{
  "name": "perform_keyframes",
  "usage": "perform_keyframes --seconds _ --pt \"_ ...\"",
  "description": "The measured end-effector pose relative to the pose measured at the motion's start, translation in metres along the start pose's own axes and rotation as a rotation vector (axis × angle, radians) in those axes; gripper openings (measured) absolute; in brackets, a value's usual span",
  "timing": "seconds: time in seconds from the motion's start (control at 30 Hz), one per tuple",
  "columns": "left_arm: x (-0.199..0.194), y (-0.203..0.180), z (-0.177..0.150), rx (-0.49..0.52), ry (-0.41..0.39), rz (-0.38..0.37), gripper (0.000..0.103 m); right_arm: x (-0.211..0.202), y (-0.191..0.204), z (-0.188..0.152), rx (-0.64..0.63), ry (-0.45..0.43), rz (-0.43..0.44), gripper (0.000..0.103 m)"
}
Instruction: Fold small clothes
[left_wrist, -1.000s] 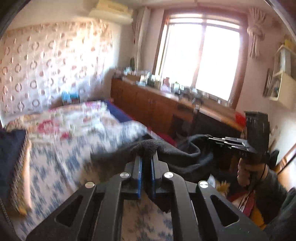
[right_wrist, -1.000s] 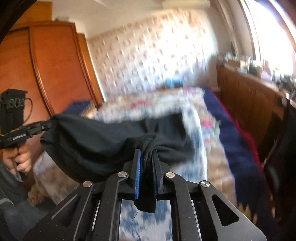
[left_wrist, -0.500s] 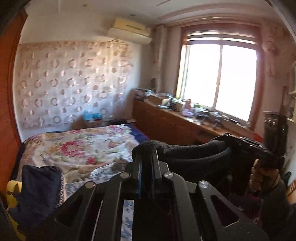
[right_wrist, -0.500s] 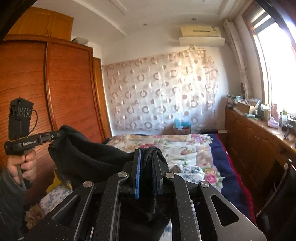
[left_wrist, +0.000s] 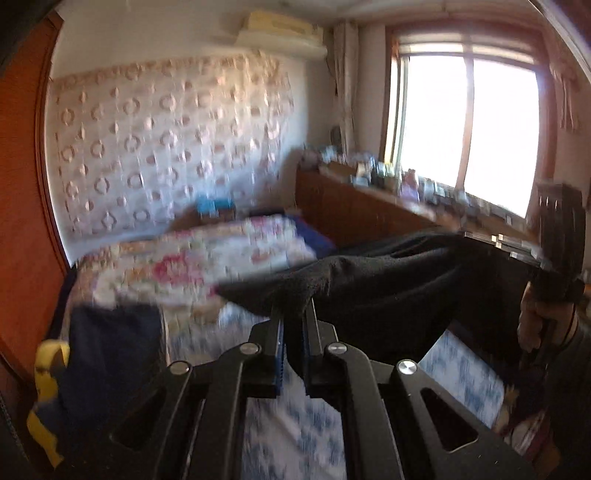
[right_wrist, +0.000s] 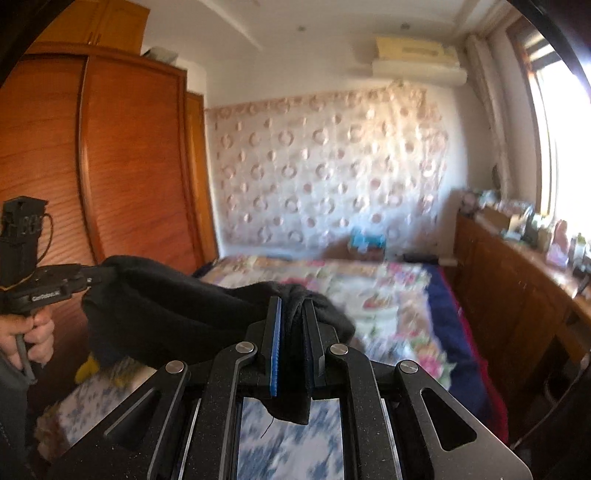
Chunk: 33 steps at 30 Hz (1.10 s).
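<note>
Black garment (left_wrist: 399, 295) hangs in the air above the bed (left_wrist: 229, 258), stretched between both grippers. Left gripper (left_wrist: 293, 325): jaws closed on one bunched edge of the garment, cloth pinched between the blue pads. Right gripper (right_wrist: 291, 332): jaws closed on the other bunched edge, a fold hanging down below them. From the right wrist view the left gripper's side carries white lettering, too small and blurred to read for sure. A hand (right_wrist: 31, 334) grips its handle; the other hand (left_wrist: 535, 325) holds the right gripper's handle. Bed has a floral cover and a blue-white patterned sheet. On the bed's near left corner lies a dark blue cloth (left_wrist: 110, 354). Left of the bed a wardrobe (right_wrist: 92, 166); right of it a cluttered wooden counter (right_wrist: 517, 266) under the window (left_wrist: 461, 129). Behind the bed a circle-patterned curtain (right_wrist: 325, 173).
</note>
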<state>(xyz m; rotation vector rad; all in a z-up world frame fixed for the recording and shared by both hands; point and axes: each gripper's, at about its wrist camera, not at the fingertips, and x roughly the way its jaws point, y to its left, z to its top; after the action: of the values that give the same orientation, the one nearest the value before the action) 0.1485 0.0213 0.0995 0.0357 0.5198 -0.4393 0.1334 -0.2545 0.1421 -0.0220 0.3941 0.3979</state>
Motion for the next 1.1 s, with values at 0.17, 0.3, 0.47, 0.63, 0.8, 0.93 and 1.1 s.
perform_keyframes --seconds 0.17,0.3,0.47,0.63,0.8,0.93,1.1 --pt "0.021 -0.012 -0.089 -0.009 0.163 -0.021 0.005 0.004 0.016 -0.086 0.007 0.147 0.066 0.007" --pt "0.020 -0.027 -0.133 -0.017 0.208 -0.030 0.005 0.011 0.024 -0.143 0.014 0.265 0.092 0.007" --pt "0.004 -0.037 -0.163 -0.031 0.224 -0.031 0.006 -0.007 0.025 -0.170 0.050 0.284 0.112 0.007" --pt "0.000 -0.042 -0.182 -0.013 0.250 -0.004 0.006 -0.014 0.032 -0.193 0.051 0.320 0.093 0.007" --pt "-0.005 -0.034 -0.194 -0.037 0.262 0.001 0.011 -0.012 0.025 -0.216 0.097 0.354 0.076 0.007" --pt "-0.006 -0.027 -0.202 -0.075 0.267 -0.010 0.020 -0.014 0.022 -0.226 0.112 0.372 0.071 0.007" --pt "-0.002 -0.027 -0.206 -0.091 0.286 -0.023 0.027 -0.013 0.020 -0.233 0.103 0.384 0.056 0.008"
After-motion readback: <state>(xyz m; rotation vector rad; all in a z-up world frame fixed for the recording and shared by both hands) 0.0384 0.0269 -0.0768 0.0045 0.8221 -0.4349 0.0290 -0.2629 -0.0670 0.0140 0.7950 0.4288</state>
